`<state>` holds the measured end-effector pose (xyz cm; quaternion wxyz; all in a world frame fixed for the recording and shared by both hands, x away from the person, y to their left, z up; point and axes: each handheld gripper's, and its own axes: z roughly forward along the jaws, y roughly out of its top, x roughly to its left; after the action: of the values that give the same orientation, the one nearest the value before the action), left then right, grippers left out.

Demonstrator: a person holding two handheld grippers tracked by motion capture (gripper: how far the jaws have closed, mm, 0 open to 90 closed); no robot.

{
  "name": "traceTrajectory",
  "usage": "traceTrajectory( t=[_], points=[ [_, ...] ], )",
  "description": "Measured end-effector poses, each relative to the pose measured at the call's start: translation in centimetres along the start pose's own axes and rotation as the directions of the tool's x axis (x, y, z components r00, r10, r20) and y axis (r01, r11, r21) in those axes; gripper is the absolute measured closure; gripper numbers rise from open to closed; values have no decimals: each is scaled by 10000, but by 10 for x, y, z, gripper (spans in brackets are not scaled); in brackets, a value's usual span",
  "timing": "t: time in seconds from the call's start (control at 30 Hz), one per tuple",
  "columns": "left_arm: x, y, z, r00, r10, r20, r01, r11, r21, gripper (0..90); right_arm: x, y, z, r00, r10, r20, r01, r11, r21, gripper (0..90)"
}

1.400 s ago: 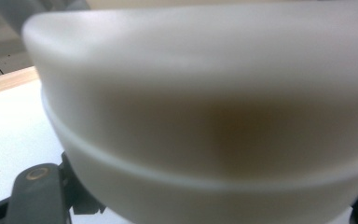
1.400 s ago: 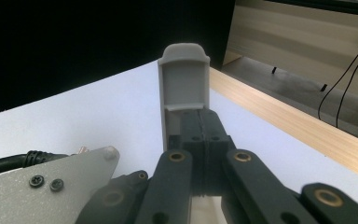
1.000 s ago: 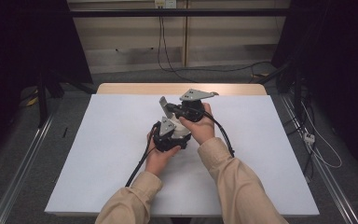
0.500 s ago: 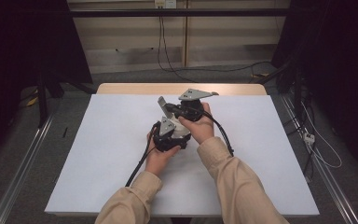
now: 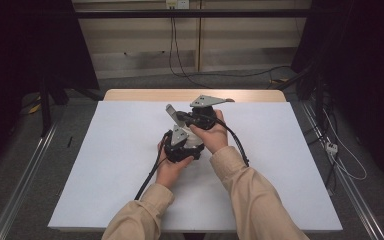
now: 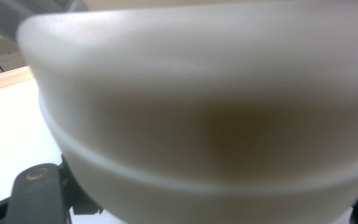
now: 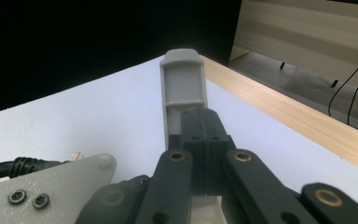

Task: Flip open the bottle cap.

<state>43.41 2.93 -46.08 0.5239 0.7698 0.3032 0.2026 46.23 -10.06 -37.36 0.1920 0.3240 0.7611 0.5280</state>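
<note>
The left gripper [image 5: 180, 145] sat near the middle of the white-covered wooden desk [image 5: 105, 165], held in the person's left hand [image 5: 170, 167]. Its jaws were closed on a white, translucent plastic container [image 6: 205, 116], which lay directly against its camera in the left gripper view; the container's surface was blurred, and its full shape could not be told. In the high view a pale part of the container [image 5: 196, 145] showed just beside the left gripper.

The right gripper [image 5: 182, 117] was positioned just beyond the left gripper, toward the far edge of the desk, held in the right hand [image 5: 212, 135]. In the right gripper view its two black jaws were pressed together on the lower end of a grey, flat-sided plastic piece with a rounded top [image 7: 184, 79], which stood upright above the jaws.
</note>
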Motion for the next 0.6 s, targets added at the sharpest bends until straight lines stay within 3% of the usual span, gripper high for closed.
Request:
traceTrajectory(
  t=[0.6],
  points=[
    [0, 0, 0, 9999, 159, -29, -159, 9999, 68, 187, 1, 0, 8, 9996, 53, -288, -49, 9999, 155, 900]
  ],
)
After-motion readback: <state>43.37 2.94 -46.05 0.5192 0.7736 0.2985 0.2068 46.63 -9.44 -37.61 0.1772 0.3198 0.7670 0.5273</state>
